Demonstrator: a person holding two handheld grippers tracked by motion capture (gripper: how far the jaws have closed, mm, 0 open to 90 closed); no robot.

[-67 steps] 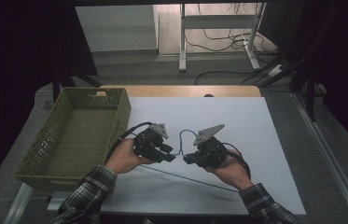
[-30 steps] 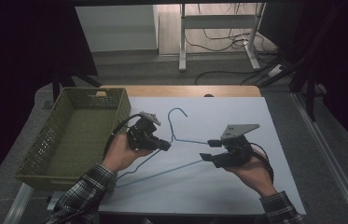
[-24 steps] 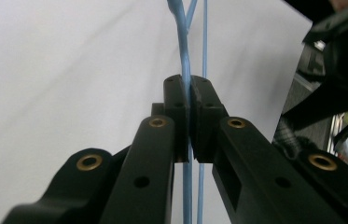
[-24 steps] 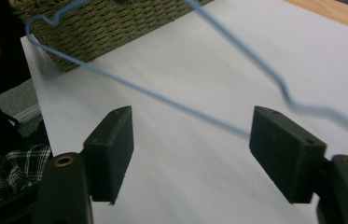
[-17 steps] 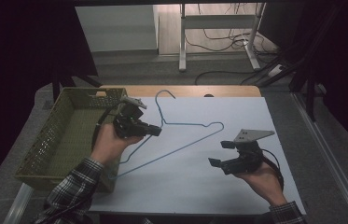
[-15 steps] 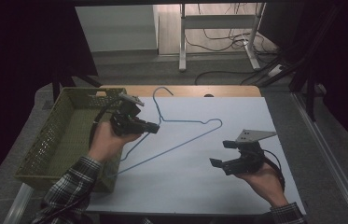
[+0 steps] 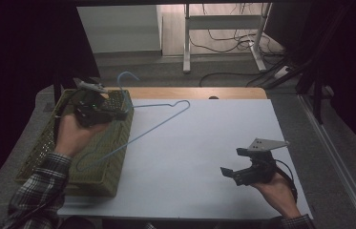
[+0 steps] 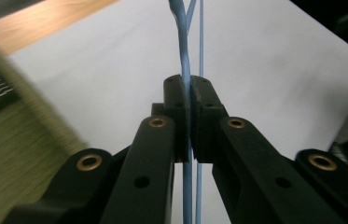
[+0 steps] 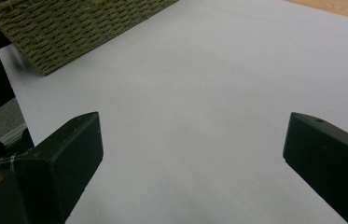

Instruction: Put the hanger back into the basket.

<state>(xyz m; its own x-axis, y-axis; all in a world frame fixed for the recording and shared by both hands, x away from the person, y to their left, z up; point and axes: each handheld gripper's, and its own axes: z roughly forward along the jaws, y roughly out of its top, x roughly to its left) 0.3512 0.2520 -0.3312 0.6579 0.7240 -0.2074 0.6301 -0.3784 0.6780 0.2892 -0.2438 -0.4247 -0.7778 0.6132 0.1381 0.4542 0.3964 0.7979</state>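
The left gripper view shows the left tongs [image 8: 191, 100] pinched on the thin blue wire hanger [image 7: 137, 125]; the high view shows it raised over the woven olive basket [image 7: 113, 164], hook pointing away, long axis slanting across the white surface [image 7: 190, 157]. The right tongs [image 9: 192, 140] gape, empty.

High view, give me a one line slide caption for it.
Left gripper holds a blue wire hanger over the woven basket while the right gripper rests open on the white table.
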